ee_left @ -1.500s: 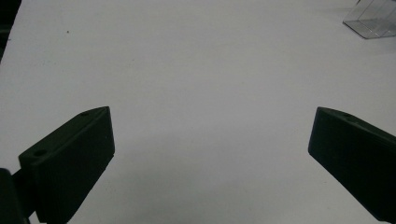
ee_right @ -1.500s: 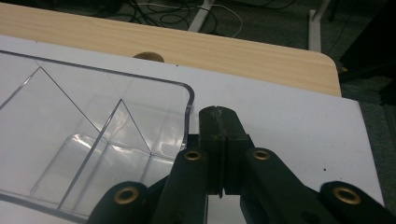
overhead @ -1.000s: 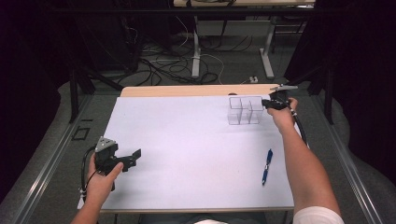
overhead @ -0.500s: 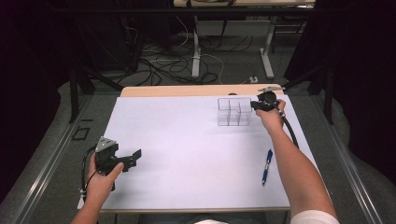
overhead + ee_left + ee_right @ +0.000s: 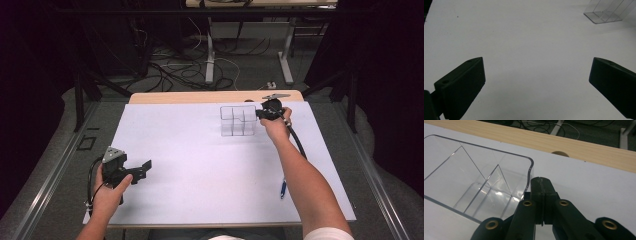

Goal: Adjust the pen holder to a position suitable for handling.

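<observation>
White-covered worktop (image 5: 200,170): the clear plastic divided organiser box (image 5: 238,120) is sitting at about 1 o'clock from centre and is sliding toward the middle, away from the right edge where it stood a second ago. The right gripper (image 5: 264,113) is travelling with it, jaws pressed together against the box's right wall (image 5: 530,173); whether they are pinching the wall or just pushing it, I cannot tell. So the box is being repositioned, not loaded yet. Left gripper (image 5: 142,169) is idling at 8 o'clock, jaws spread, nothing between. A blue pen (image 5: 283,188) is lying at 4 o'clock, untouched.
</observation>
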Action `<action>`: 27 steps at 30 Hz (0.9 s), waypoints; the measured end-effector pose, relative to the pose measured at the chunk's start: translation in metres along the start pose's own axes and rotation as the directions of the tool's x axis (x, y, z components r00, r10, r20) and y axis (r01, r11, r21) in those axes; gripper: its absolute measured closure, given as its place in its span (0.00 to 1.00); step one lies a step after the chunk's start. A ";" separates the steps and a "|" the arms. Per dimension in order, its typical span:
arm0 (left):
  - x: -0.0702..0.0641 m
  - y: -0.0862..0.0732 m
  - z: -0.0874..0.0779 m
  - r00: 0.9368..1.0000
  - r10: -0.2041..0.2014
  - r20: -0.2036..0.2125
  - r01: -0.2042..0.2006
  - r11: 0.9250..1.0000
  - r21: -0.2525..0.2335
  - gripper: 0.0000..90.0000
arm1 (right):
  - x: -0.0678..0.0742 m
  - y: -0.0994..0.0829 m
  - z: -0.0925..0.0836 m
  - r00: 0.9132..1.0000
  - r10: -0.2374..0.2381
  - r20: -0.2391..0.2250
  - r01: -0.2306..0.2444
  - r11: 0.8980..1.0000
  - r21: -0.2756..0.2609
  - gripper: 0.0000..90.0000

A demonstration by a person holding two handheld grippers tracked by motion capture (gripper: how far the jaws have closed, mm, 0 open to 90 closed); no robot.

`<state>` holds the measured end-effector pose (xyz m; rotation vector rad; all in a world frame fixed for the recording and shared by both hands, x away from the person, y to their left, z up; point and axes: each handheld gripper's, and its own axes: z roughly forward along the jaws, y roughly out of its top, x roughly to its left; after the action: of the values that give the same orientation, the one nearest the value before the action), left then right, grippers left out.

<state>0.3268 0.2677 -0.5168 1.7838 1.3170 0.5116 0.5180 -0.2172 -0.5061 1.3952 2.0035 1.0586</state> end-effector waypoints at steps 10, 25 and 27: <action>-0.001 0.000 0.002 1.000 0.002 0.004 -0.002 1.000 0.000 0.01 | 0.030 0.001 0.010 0.999 -0.005 -0.038 0.005 1.000 -0.008 1.00; -0.001 0.000 0.001 1.000 0.002 0.008 -0.002 1.000 -0.002 0.01 | 0.058 0.003 0.024 0.996 0.006 -0.086 -0.007 1.000 -0.008 1.00; -0.001 0.000 0.001 1.000 0.002 0.008 -0.002 1.000 -0.003 0.01 | 0.059 0.003 0.024 0.996 0.015 -0.090 -0.016 1.000 -0.004 1.00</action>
<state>0.3275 0.2667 -0.5174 1.7833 1.3088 0.5068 0.5155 -0.1538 -0.5149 1.3855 2.0552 1.1516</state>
